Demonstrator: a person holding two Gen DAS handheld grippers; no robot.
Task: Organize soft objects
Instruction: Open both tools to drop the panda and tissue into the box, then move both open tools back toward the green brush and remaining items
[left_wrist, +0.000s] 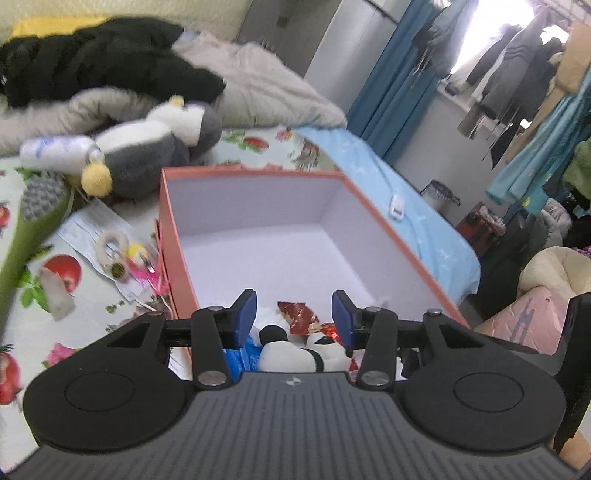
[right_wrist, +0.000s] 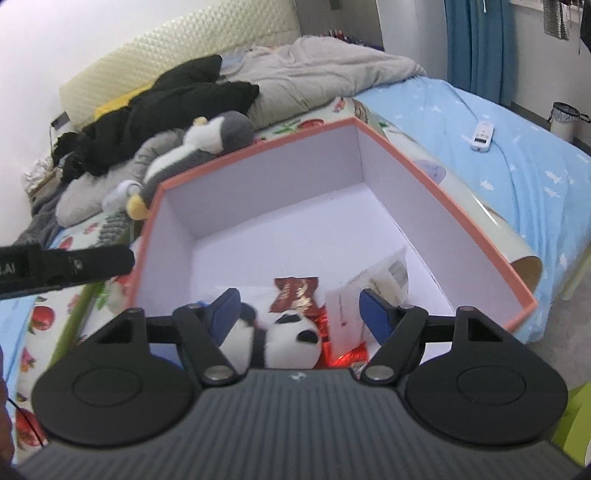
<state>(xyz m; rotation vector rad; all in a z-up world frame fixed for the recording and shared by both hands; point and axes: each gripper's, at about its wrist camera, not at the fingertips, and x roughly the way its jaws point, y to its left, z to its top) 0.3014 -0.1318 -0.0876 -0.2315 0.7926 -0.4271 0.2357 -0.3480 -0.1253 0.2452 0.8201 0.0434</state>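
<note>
The right gripper (right_wrist: 297, 312) hangs over the near end of the box (right_wrist: 436, 188), its blue pads apart and pressing on nothing. The panda plush (right_wrist: 284, 343) lies directly below and between them, inside the box at its near wall, touching neither pad as far as I can see. The left gripper (left_wrist: 293, 314) is also parted and empty above the same corner, the panda plush (left_wrist: 295, 354) just beneath it.

The panda is a small, rounded toy of short white pile with black ears and eye patches. The box is stiff card, coral outside and matt white within, square-cornered and deep. Beside the panda lie a crinkly red foil wrapper (right_wrist: 295, 293), a white paper packet (right_wrist: 369, 295) leaning on the right wall, and something blue (left_wrist: 243, 350).

The box sits on a bed with a fruit-print sheet (left_wrist: 22, 332). Behind it lies a grey-and-white penguin plush (left_wrist: 155, 147) with yellow feet, near a black garment (left_wrist: 110, 62) and a rumpled grey quilt (right_wrist: 325, 74). A white remote (right_wrist: 483, 136) rests on the light blue cover.
</note>
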